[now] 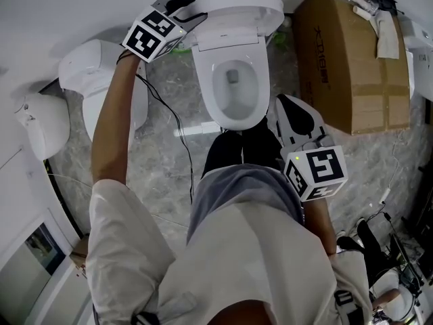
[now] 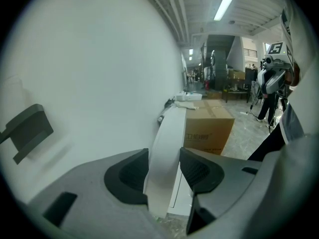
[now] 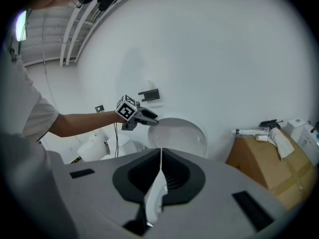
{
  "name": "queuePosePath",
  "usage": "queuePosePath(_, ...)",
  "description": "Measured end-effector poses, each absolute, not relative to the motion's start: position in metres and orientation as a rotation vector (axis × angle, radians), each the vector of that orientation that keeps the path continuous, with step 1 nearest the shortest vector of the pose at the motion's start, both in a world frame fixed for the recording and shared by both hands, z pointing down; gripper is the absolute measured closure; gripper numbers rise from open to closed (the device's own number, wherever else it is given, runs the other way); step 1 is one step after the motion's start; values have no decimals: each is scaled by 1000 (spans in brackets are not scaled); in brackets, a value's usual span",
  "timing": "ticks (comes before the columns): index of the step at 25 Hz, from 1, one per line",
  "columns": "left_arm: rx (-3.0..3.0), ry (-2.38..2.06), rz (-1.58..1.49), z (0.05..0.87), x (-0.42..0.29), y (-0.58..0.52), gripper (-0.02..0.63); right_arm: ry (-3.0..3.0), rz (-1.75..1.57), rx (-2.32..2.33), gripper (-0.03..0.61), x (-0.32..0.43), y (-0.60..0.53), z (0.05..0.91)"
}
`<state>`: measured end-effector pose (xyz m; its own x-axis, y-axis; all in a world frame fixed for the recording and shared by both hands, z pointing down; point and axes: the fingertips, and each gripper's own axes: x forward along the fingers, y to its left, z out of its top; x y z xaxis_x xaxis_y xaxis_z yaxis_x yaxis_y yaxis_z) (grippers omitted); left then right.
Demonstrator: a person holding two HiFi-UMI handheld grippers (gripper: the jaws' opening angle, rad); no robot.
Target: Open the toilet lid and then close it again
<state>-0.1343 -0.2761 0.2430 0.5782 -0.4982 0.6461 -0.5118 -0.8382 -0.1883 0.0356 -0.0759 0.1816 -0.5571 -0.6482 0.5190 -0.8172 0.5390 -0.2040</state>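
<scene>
The white toilet (image 1: 233,87) stands against the wall with its lid (image 1: 237,9) raised upright and the bowl uncovered. My left gripper (image 1: 193,15) reaches to the lid's upper left edge. In the left gripper view the lid's (image 2: 167,143) thin edge fills the gap between the two pads (image 2: 197,171), so the left gripper (image 2: 164,156) is shut on it. The right gripper (image 1: 283,103) hangs beside the bowl's right front, shut with nothing in it (image 3: 160,151). From the right gripper view the upright lid (image 3: 182,136) and the left gripper (image 3: 149,117) at its edge both show.
A large cardboard box (image 1: 352,66) with items on top stands right of the toilet. A second white toilet (image 1: 95,73) and a white fixture (image 1: 44,124) sit at the left. A black cable (image 1: 169,114) trails over the marble floor. Equipment (image 1: 385,263) crowds the lower right.
</scene>
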Motion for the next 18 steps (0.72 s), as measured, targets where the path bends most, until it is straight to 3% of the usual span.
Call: queuePosePath(18,2800,-865,1186,255,-123,-218,419,-2410,592,1191,566,38,-40,182)
